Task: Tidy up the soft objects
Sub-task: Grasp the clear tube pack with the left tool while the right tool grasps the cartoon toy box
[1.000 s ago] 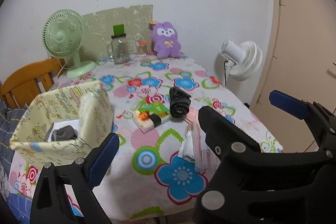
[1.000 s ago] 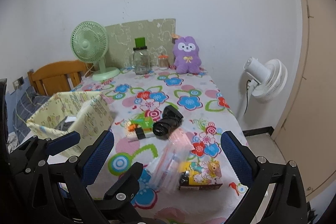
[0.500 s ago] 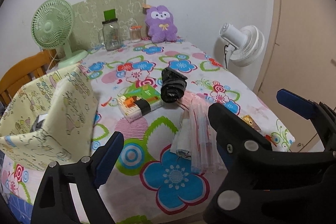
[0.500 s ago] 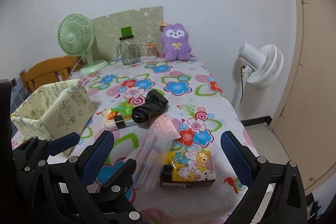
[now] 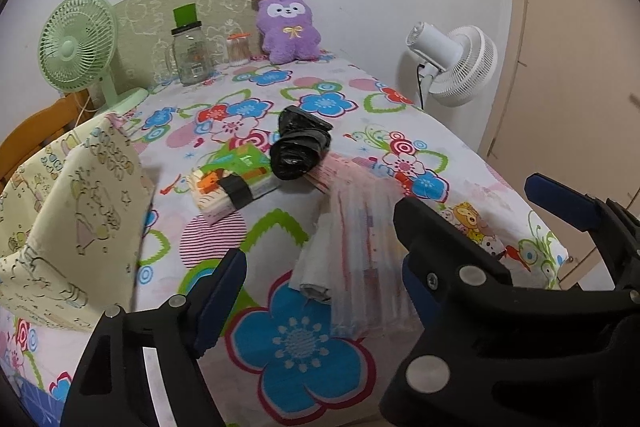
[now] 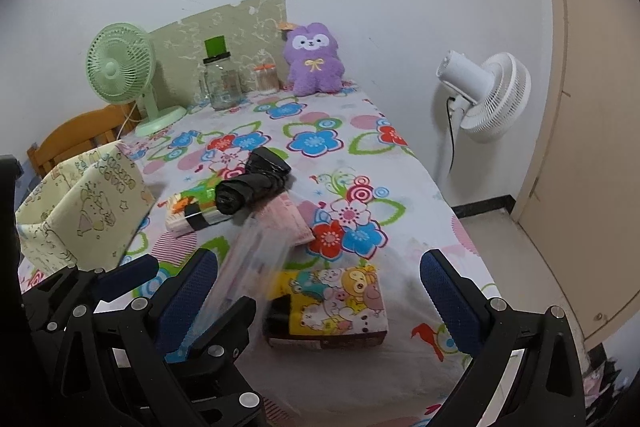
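On the flowered tablecloth [image 5: 304,343] lie a black rolled bag [image 5: 298,143], a green and orange tissue pack [image 5: 234,183], a clear pink plastic packet [image 5: 366,251] with a white roll [image 5: 314,267] beside it, and a yellow cartoon tissue pack [image 6: 332,307]. A pale yellow fabric box [image 5: 64,223] stands at the left. My left gripper [image 5: 320,283] is open above the pink packet. My right gripper [image 6: 316,287] is open over the yellow pack. The black bag [image 6: 250,187] and the fabric box [image 6: 84,211] also show in the right wrist view.
A purple plush [image 5: 288,27], a glass jar [image 5: 190,53], a small jar [image 5: 238,47] and a green desk fan [image 5: 80,43] stand along the back wall. A white floor fan [image 5: 452,63] stands right of the table. A wooden chair [image 6: 80,139] is at the left.
Both grippers have moved forward and lower toward the table's near edge. The items look closer. The fabric box has slid toward the left edge of both views.
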### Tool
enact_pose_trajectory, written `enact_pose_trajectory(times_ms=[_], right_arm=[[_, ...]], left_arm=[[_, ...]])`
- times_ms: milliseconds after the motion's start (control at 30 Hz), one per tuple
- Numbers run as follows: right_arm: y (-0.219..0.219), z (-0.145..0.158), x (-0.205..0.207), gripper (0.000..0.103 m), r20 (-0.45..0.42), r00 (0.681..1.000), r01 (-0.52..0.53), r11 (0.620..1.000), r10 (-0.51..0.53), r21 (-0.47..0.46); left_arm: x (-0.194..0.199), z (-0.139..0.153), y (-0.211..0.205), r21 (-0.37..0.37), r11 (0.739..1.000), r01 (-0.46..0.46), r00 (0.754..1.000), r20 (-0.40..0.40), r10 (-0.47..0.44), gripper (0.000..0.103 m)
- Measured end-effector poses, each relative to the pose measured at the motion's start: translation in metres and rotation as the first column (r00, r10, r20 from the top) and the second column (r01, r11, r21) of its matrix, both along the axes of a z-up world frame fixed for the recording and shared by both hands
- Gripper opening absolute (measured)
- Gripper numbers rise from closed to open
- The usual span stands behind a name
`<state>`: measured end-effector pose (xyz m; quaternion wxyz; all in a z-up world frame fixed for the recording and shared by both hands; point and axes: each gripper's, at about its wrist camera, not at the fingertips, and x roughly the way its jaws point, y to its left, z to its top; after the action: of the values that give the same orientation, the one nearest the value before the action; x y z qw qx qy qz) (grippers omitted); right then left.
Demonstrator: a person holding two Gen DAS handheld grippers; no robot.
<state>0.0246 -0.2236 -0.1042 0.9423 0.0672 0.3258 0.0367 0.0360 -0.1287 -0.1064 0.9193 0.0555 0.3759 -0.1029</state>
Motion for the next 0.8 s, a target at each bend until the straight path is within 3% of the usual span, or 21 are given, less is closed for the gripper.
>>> enact_pose_trajectory(times_ms=[233,367,467,800], right_arm=[[-0.006,-0.008,0.005,0.102,-0.026,1.0,0.011,1.0,-0.011,0.014],[-0.005,-0.01,0.006,0.103,-0.033,0.999,0.002,1.0,-0.001,0.027],[0.0,-0.011,0.008,0.103,-0.035,0.999,-0.009,1.0,0.01,0.02],[0.011,-0.016,0.015,0.103,-0.062,0.998,-0.029,0.999,0.032,0.039]], left_arm=[[0.003,-0.004,-0.007,0.004,0.999,0.034,0.999,-0.02,-0.034,0.07],[0.002,-0.005,-0.008,-0.009,0.997,0.074,0.997,-0.038,-0.074,0.043],[0.002,-0.005,-0.006,0.006,0.998,0.069,0.997,-0.039,-0.069,0.034],[0.004,-0.006,0.009,0.02,0.999,0.034,0.999,-0.041,-0.033,0.029]])
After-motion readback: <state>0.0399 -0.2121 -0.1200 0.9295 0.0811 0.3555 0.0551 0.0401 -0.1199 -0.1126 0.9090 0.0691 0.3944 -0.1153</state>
